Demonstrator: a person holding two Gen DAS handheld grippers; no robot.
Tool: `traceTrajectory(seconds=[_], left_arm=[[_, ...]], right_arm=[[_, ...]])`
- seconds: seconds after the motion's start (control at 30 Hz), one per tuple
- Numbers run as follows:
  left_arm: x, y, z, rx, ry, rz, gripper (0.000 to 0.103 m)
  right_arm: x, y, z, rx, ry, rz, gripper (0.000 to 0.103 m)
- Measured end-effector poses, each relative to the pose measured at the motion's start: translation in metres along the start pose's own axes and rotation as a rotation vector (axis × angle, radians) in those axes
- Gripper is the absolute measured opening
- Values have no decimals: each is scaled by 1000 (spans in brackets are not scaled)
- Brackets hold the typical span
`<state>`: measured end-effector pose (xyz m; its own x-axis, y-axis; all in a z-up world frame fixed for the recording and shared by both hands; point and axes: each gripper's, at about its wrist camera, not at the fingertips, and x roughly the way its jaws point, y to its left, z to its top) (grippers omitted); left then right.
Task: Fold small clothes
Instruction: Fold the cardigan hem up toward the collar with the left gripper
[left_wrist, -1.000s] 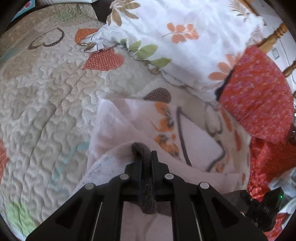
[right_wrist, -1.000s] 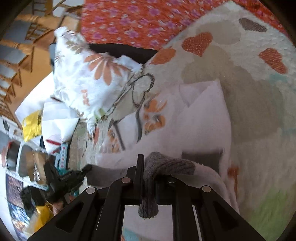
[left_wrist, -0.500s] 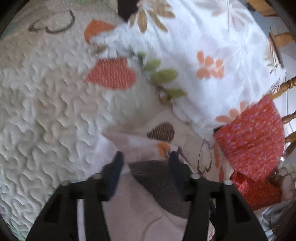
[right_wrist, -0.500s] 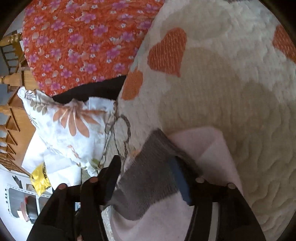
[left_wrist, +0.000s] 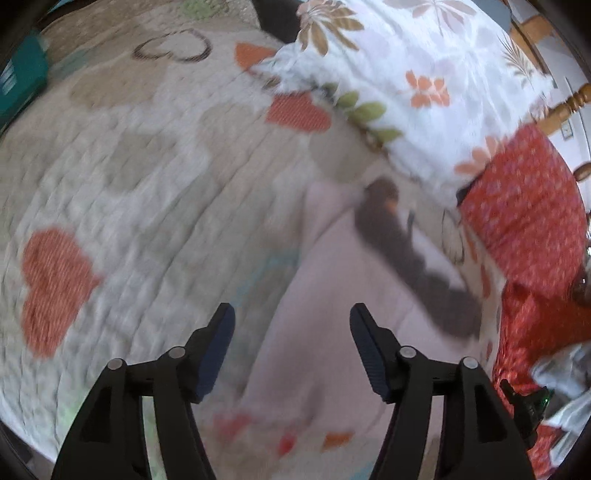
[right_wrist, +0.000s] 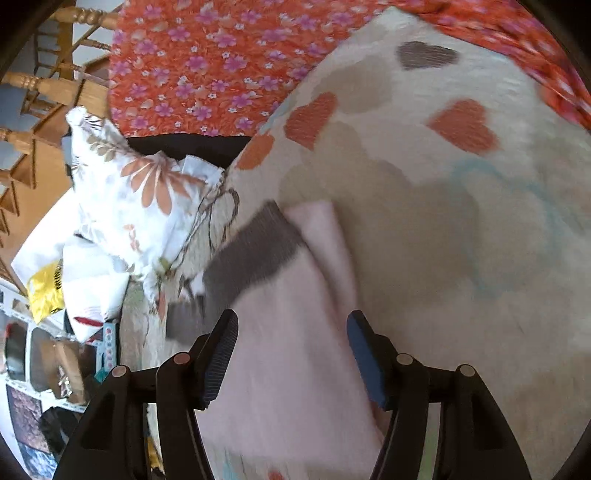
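A small pale pink garment (left_wrist: 332, 332) with a grey band (left_wrist: 417, 273) lies folded over on the quilted bedspread (left_wrist: 147, 184). It also shows in the right wrist view (right_wrist: 288, 350), the grey band (right_wrist: 251, 262) at its far left edge. My left gripper (left_wrist: 291, 332) is open and empty, above the garment's near left edge. My right gripper (right_wrist: 291, 339) is open and empty, over the pink cloth. Both views are blurred by motion.
A white floral pillow (left_wrist: 406, 74) and red flowered cloth (left_wrist: 528, 206) lie beyond the garment. In the right wrist view the red cloth (right_wrist: 207, 66) lies at the back, wooden bed rails (right_wrist: 48, 88) at left, and clutter (right_wrist: 55, 332) beside the bed.
Both grippers held the grey band shut a second ago. They carried it forward over the garment, opened and let it go, then drew back. The band now lies flat.
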<state>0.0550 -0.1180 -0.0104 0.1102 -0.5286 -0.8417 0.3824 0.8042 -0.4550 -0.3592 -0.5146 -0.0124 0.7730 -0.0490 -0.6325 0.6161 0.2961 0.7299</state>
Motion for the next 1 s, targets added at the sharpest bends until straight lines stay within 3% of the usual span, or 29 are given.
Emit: traceTrajectory(seconds=[0.1,0.2,0.33,0.4,0.53,0.73,0.77,0.8,0.87,1.0], left_arm=[[-10,15,-37,-10,5,-47,68],[-12,26,-73,-49,8,-151,77],[8,23,-92,-73,43,-218,81],[9,13,-90,-51,6,-236,90],[25,1,-72,-65,18,-294,91],[54,-5,-42,-165,17,-270,90],[54,-6,-40,-174,19,-253,72],[54,-8,-38,-167,25,-203,22],[56,-8,-36,-156,63,-158,24],[31,-11,-46,-130,42,-144,23]], right_arm=[[-21,-19,-33,15,17,23,69],[-28,-36,-68,47,43,66,69],[-14,-46,-100,86,72,114,69],[-1,-48,-107,114,82,131,69],[12,-30,-100,56,32,105,69],[50,-8,-72,29,-38,56,67],[54,-3,-69,15,-47,42,55],[60,-1,-65,8,-46,17,30],[67,-5,-60,46,-14,33,21],[54,-13,-61,116,17,113,17]])
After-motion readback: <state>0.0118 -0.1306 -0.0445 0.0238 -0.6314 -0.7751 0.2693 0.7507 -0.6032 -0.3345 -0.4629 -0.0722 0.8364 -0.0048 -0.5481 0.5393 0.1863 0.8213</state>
